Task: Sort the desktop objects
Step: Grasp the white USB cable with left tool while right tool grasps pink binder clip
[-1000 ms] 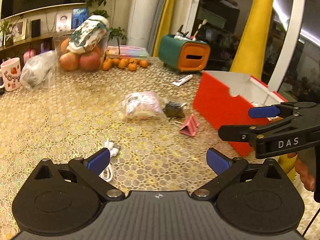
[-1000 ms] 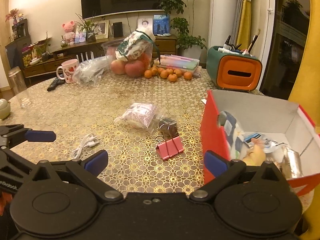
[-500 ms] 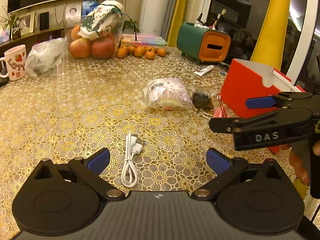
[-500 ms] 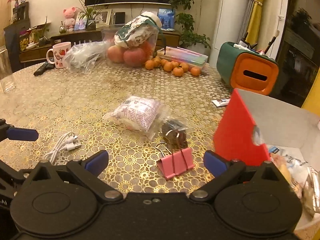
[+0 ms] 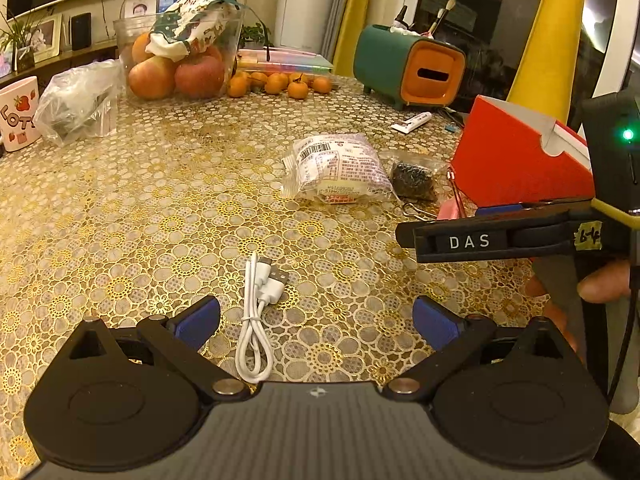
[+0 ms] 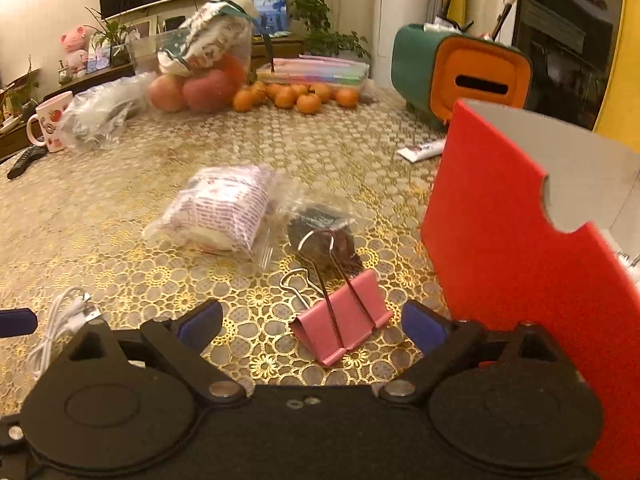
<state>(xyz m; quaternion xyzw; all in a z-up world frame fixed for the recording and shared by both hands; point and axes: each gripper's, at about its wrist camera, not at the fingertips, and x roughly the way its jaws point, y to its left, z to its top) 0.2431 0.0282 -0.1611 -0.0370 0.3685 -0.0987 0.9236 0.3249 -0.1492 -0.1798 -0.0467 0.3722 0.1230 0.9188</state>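
Note:
My left gripper (image 5: pixel 316 318) is open and empty, low over the table, with a coiled white USB cable (image 5: pixel 258 316) lying between its fingers. My right gripper (image 6: pixel 312 320) is open and empty, with a pink binder clip (image 6: pixel 342 320) lying between its fingers. The right gripper (image 5: pixel 500 236) shows from the side in the left wrist view, in front of the red box (image 5: pixel 516 160). The cable (image 6: pixel 60 328) also shows at the left of the right wrist view. A wrapped snack pack (image 6: pixel 224 212) and a small bag of dark bits (image 6: pixel 324 228) lie beyond the clip. The red box (image 6: pixel 520 260) stands at the right.
A green and orange pen holder (image 5: pixel 412 66), a small white tube (image 5: pixel 412 122), tangerines (image 5: pixel 280 82), a clear tub of apples (image 5: pixel 180 56), a crumpled plastic bag (image 5: pixel 80 100) and a mug (image 5: pixel 16 114) stand further back on the gold lace tablecloth (image 5: pixel 140 208).
Both grippers have moved lower and closer to the table. The cable now lies between the left fingers and the pink clip between the right fingers. Both stay open.

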